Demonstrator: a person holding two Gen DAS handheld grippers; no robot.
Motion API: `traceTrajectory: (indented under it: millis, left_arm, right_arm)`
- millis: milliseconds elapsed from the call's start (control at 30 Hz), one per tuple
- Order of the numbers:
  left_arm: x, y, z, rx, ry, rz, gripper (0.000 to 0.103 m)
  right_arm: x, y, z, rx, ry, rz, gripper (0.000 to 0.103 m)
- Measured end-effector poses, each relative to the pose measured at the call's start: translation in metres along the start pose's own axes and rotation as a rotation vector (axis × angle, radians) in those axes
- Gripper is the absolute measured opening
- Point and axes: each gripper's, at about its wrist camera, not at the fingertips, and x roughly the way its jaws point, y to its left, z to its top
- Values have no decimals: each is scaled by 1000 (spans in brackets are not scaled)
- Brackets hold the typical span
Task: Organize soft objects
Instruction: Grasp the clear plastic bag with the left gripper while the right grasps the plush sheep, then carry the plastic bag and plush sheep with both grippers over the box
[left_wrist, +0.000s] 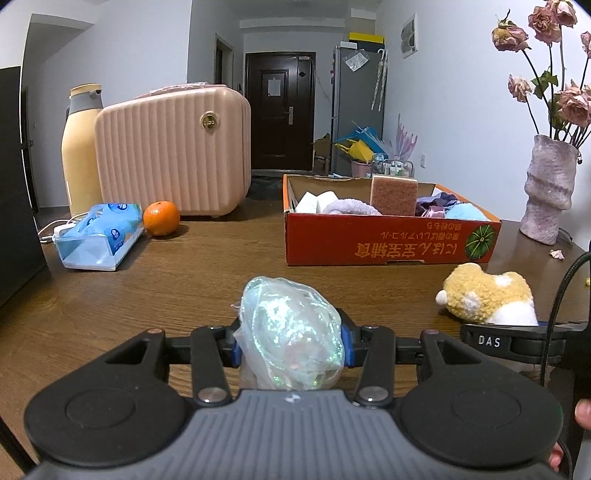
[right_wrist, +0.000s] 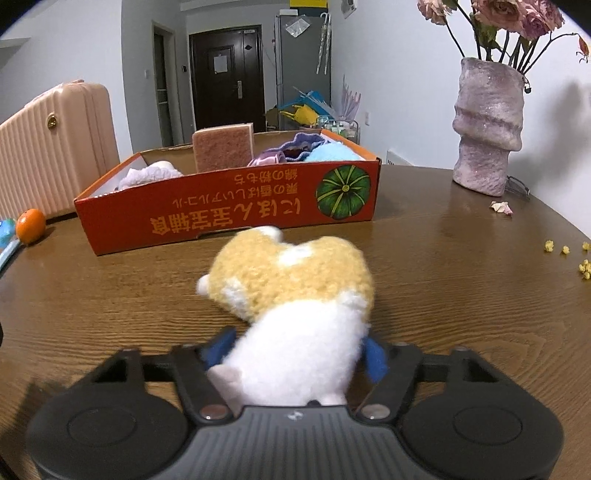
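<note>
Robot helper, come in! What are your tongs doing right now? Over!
Left tongs shut on shiny iridescent bundle. Right tongs shut on plush toy. Red box ahead, already holding soft things. Path looks open.

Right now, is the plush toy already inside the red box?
No, the plush toy sits on the table before the red box, between the right gripper's fingers.

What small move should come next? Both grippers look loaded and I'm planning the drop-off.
Probably carry the iridescent plastic-wrapped bundle, held in the left gripper, forward over the red cardboard box and release it; the box already holds soft items and lies straight ahead.
</note>
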Motion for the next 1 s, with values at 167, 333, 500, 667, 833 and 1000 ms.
traceTrajectory:
  millis: [167, 333, 500, 667, 833, 1000]
  left_arm:
    - [-2, 1, 1, -5, -11, 2, 46]
    - [-3, 2, 1, -9, -15, 7, 46]
    - [-3, 2, 2, -11, -26, 16, 46]
    - [-2, 2, 7, -19, -48, 33, 46]
    - [4, 3, 14, -31, -75, 51, 46]
    - [16, 4, 26, -68, -88, 68, 46]
  right_arm:
    - [-4, -5, 1, 30, -9, 34, 52]
    - [-12, -8, 2, 48, -53, 54, 51]
    - [-21, -9, 6, 57, -104, 96, 51]
    - [-31, -11, 11, 65, -189, 118, 51]
    - [-34, -15, 21, 73, -277, 129, 51]
    - [-24, -21, 32, 91, -298, 135, 51]
